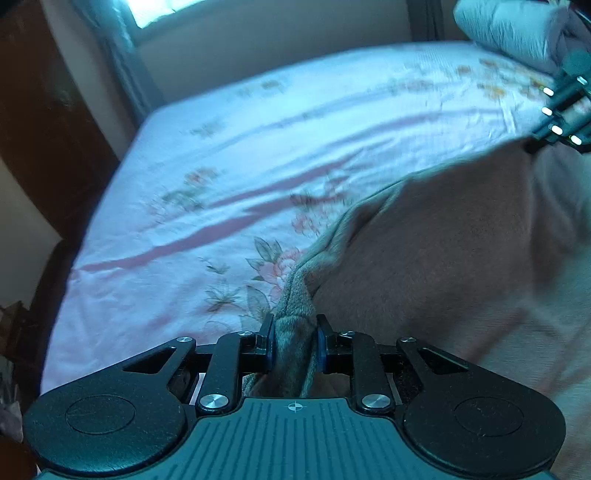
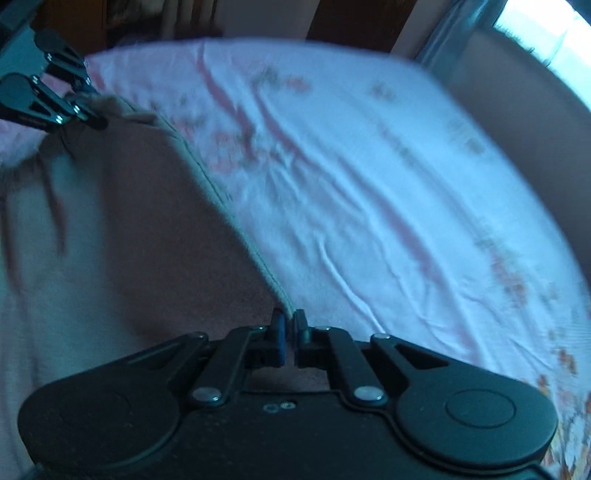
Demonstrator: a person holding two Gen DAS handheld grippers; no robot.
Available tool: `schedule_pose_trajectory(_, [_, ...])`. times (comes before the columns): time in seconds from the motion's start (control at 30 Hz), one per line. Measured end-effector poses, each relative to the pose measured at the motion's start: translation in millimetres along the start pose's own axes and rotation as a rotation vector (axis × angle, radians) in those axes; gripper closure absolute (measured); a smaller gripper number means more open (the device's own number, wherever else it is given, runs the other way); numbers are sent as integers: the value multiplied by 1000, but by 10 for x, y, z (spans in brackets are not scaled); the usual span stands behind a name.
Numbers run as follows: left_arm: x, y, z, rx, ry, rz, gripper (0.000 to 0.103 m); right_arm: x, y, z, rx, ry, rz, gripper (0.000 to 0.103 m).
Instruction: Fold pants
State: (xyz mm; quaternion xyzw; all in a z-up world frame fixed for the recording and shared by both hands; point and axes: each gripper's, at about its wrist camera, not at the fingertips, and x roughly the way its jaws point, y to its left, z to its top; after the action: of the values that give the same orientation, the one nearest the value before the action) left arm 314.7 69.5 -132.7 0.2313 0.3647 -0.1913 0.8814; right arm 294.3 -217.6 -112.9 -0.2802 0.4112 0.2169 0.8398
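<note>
The pants point(image 1: 424, 251) edge is pinched between both grippers' closed jaws.

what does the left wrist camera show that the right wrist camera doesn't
Only the left wrist view shows the folded white bedding at the bed's far corner, and the left tongs shut on a thick bunched fold of the pants.

Only the right wrist view shows the right tongs shut on the thin edge.

Both show the brown pants stretched between the tongs, the floral bedsheet and a bright window.
</note>
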Motion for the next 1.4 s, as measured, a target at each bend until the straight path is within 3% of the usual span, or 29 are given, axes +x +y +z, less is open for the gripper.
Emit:
schedule_pose_trajectory(0.23, [-835, -229, -455, -38, -59, 25, 82, -963, 602, -560, 102, -147, -69, 103])
schedule_pose_trajectory(0.57, [-1597, -626, -1414, -107, -55, 71, 82, -1693, 1678, -1174, 193, -243, -111, 103])
schedule_pose_trajectory(0.7, [-1628, -755, -1673, -65, -20, 112, 82, -1801, 2017, -1338, 212, -239, -88, 103])
schedule_pose_trajectory(0.87, [-1535, -956, -1811, -38, 21, 148, 81, -1654, 2314, -1541, 247, -179, -56, 103])
schedule_pose_trajectory(0.97, [-1508, -1026, -1831, -60, 55, 184, 63, -1512, 2408, -1612, 260, -137, -62, 103])
schedule_pose_trajectory(1.03, [-1544, -985, -1885, -130, 90, 153, 27, -1450, 2464, -1648, 278, -124, -61, 95])
schedule_pose_trajectory(1.07, [-1578, -956, -1921, -176, 103, 140, 22, -1433, 2470, -1649, 283, -110, -57, 93])
schedule_pose_trajectory(1.2, [-1735, -756, -2105, -443, 125, 67, 21, -1505, 2491, -1669, 307, -125, -51, 83])
schedule_pose_trajectory(1.4, [-1983, -429, -2383, -1038, 43, -118, 21, -1688, 2268, -1879, 549, -153, 38, 82])
